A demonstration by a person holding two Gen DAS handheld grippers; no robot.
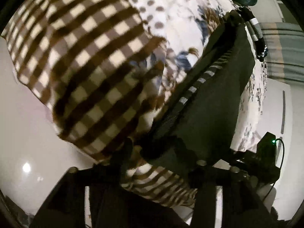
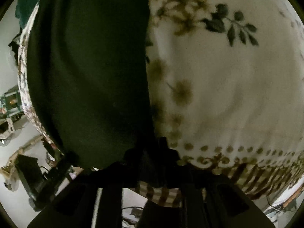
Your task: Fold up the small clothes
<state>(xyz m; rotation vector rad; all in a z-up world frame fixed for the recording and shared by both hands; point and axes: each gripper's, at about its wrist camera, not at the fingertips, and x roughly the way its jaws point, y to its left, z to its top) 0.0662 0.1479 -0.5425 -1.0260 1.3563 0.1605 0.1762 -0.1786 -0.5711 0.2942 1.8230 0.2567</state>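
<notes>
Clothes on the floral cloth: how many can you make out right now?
2. A brown checked piece fills the left of the left wrist view; a dark garment lies beside it on the right. More may be hidden outside the frames.

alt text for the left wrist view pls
A dark garment with a grey-striped edge runs diagonally from the tool toward the upper right, lying over a floral cloth. A brown-and-cream checked cloth fills the left; the picture is blurred.
</notes>
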